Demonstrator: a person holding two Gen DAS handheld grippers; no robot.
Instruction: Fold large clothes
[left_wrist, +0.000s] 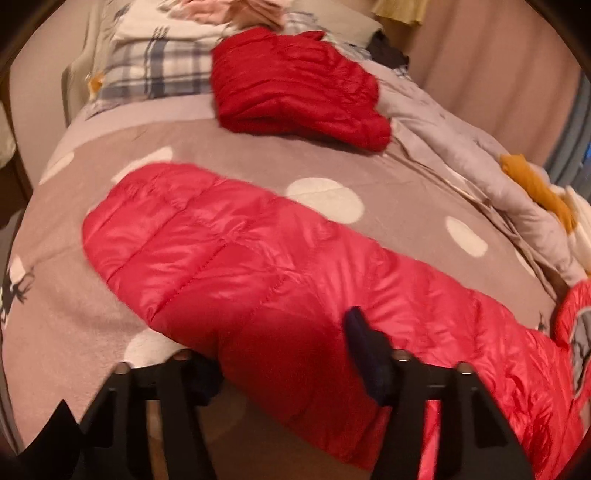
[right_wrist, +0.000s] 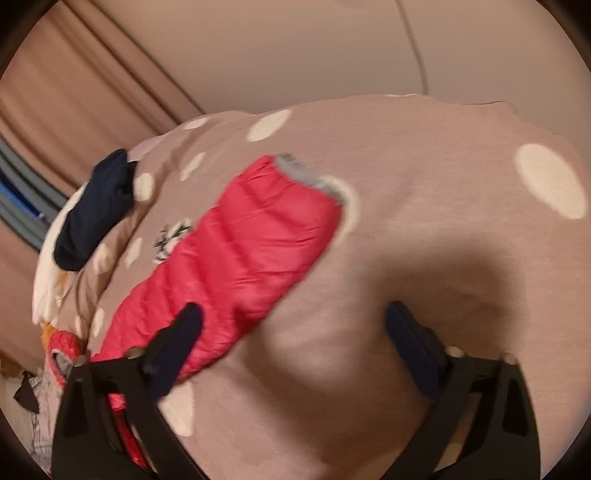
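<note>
A bright red puffer jacket (left_wrist: 229, 251) lies spread across the dotted pink-brown blanket (left_wrist: 399, 173) on the bed. My left gripper (left_wrist: 280, 354) is at the jacket's near edge. The padded edge fills the gap between its dark fingers (left_wrist: 364, 347), and both pads touch it. In the right wrist view the jacket's sleeve (right_wrist: 251, 240) lies flat, with its grey cuff (right_wrist: 306, 177) pointing away. My right gripper (right_wrist: 295, 325) stands open low over the blanket (right_wrist: 424, 184). Its left finger rests above the sleeve's near part and its right finger is over bare blanket.
A darker red jacket (left_wrist: 295, 85) lies folded farther back, beside a plaid pillow (left_wrist: 159, 70). A crumpled grey duvet (left_wrist: 461, 147) with a mustard cloth (left_wrist: 535, 184) runs along the right side. A navy garment (right_wrist: 96, 210) sits near the bed's far edge, by a pink curtain (right_wrist: 74, 92).
</note>
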